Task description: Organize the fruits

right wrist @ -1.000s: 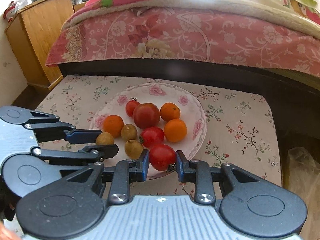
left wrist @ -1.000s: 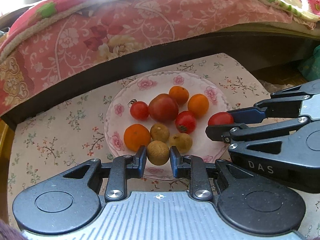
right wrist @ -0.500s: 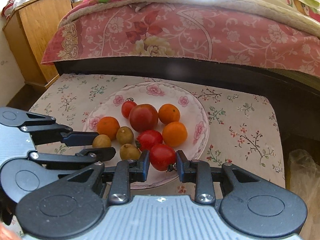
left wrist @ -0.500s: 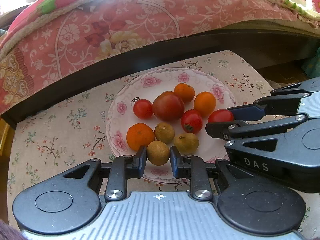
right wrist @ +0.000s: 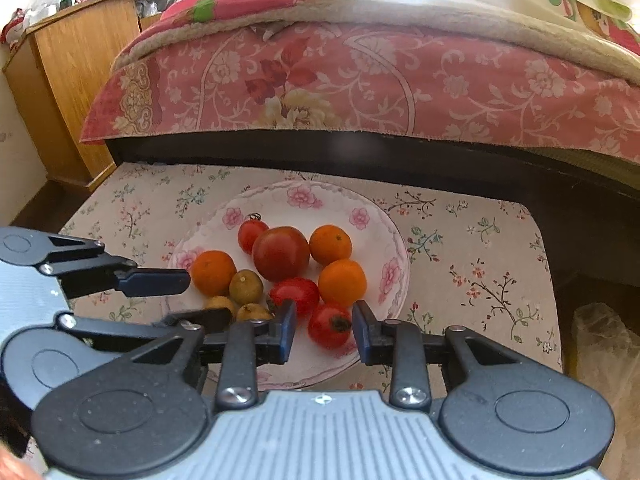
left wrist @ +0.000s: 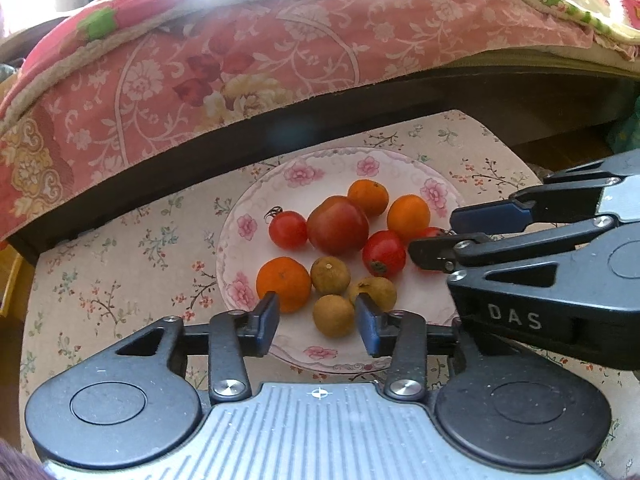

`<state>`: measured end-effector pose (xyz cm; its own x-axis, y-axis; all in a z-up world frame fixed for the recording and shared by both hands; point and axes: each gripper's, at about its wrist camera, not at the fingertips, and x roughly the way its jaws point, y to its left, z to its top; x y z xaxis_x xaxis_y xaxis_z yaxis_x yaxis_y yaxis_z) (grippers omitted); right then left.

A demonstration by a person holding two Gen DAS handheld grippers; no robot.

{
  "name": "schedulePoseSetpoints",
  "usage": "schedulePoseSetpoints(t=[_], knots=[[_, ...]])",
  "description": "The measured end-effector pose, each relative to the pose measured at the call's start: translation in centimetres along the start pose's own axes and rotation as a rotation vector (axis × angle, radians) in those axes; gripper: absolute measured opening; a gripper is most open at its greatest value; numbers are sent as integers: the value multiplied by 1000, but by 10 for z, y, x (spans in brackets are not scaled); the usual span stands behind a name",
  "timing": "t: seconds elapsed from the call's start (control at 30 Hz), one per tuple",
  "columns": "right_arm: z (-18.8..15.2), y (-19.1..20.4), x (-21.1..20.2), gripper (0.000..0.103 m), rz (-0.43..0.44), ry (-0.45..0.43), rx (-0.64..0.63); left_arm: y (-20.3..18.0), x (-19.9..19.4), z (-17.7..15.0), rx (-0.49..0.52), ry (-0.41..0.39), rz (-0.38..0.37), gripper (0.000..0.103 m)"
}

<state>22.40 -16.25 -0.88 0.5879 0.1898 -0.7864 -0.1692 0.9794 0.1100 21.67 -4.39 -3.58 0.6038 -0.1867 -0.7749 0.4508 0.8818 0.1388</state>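
A floral white plate (left wrist: 256, 216) (right wrist: 376, 220) holds a big dark tomato (left wrist: 338, 224) (right wrist: 281, 253), small red tomatoes, three oranges and three brown longans. My left gripper (left wrist: 318, 318) is open, and a brown longan (left wrist: 333, 315) lies free on the plate between its fingers. My right gripper (right wrist: 323, 330) is open, and a small red tomato (right wrist: 330, 325) lies free on the plate between its fingers. Each gripper shows in the other's view, the right one (left wrist: 432, 236) and the left one (right wrist: 188, 300).
The plate sits on a small table with a floral cloth (left wrist: 120, 272) (right wrist: 480, 264). A bed with a pink floral cover (left wrist: 240, 60) (right wrist: 360, 80) stands just behind. A wooden cabinet (right wrist: 68, 80) is at the far left. A plastic bag (right wrist: 600, 340) lies right of the table.
Both grippers have opened. The left let go of the longan and the right let go of the small tomato; both fruits now rest on the plate.
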Motion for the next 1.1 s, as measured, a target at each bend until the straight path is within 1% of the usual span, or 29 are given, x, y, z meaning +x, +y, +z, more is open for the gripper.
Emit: schedulePoseSetpoints(t=[0.07, 0.13, 0.27, 0.37, 0.47, 0.53, 0.7, 0.73, 0.9, 0.93, 1.1], knots=[[0, 1, -1, 35, 1, -4, -2, -2, -2, 0, 9, -7, 1, 52], [1, 1, -3, 35, 2, -7, -2, -2, -3, 1, 8, -13, 4, 57], [2, -2, -6, 36, -2, -16, 8, 2, -6, 3, -13, -24, 17, 62], [2, -2, -10, 36, -4, -27, 15, 5, -10, 3, -27, -35, 33, 68], [4, -1, -16, 36, -3, -45, 18, 7, -16, 3, -36, -50, 59, 74], [4, 1, -21, 36, -2, -57, 16, 9, -20, 1, -44, -59, 73, 80], [4, 6, -30, 39, -19, -84, -8, 13, -29, -2, -64, -71, 111, 83], [3, 6, -31, 39, -19, -85, -8, 14, -31, -3, -67, -75, 123, 87], [1, 7, -39, 40, -22, -98, -6, 16, -40, -5, -73, -92, 177, 91], [1, 7, -41, 41, -23, -100, -5, 16, -41, -5, -74, -93, 185, 95], [-3, 10, -52, 43, -30, -112, -6, 13, -51, -8, -67, -116, 225, 101]])
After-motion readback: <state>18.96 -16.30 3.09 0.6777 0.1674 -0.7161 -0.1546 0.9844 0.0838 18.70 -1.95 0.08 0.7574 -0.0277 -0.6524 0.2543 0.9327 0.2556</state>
